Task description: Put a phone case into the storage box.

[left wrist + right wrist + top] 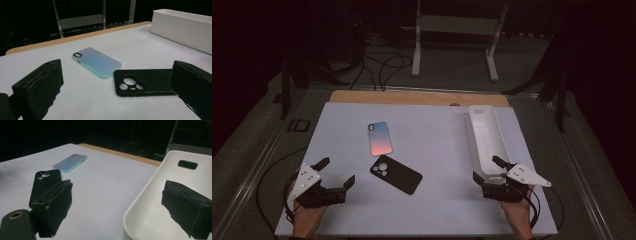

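White table (437, 200) carries gradient phone case (380, 138); black case (396, 174); white bin (486, 142).

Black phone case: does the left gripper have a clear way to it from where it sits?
Probably yes. The left gripper is open, and bare white mat lies between it and the black phone case.

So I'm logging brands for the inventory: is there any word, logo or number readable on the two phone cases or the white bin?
None readable.
Gradient case: no text or logo shows.
Black case: plain, only camera cutouts.
White bin: plain, no label.
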Available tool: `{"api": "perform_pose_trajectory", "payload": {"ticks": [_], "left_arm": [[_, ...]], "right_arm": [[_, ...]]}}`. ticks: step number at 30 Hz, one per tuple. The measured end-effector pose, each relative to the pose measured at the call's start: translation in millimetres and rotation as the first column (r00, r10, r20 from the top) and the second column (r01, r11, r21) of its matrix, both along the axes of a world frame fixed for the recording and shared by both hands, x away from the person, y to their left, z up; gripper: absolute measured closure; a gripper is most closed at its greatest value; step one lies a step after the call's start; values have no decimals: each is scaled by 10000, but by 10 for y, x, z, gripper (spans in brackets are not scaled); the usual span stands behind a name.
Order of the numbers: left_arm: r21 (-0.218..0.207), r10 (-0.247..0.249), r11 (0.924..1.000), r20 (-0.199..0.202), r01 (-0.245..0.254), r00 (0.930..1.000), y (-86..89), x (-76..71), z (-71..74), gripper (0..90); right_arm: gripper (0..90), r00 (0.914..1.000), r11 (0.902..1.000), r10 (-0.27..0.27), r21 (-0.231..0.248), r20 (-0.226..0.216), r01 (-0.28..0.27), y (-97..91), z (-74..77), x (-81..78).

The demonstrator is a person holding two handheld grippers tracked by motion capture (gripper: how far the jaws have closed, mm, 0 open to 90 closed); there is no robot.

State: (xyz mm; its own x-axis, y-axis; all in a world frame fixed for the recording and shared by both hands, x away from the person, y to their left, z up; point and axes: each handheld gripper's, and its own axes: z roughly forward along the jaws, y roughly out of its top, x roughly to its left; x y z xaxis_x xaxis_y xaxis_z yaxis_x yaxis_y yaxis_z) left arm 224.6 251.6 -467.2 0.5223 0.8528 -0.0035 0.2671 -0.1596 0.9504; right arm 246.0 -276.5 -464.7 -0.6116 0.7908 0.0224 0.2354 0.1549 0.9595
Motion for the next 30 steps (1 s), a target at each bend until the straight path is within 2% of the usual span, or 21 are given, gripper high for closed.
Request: {"api": "perform_pose_trajectory", "payload": {"ticks": [5, 11, 30], "left_arm": [[90, 80, 9999, -141, -78, 9999, 6, 0, -16, 0], [40, 124, 9999, -137, -123, 9998, 18, -1, -18, 0], [259, 84, 9996, -300, -76, 9995, -29, 18, -58, 0]], "right_arm": [[94, 10000, 10000, -32, -27, -54, 32, 9, -9, 16], [94, 9999, 9999, 28, -120, -131, -30, 38, -29, 38], [94, 9997, 9999, 62, -80, -250, -64, 63, -8, 71]]}}
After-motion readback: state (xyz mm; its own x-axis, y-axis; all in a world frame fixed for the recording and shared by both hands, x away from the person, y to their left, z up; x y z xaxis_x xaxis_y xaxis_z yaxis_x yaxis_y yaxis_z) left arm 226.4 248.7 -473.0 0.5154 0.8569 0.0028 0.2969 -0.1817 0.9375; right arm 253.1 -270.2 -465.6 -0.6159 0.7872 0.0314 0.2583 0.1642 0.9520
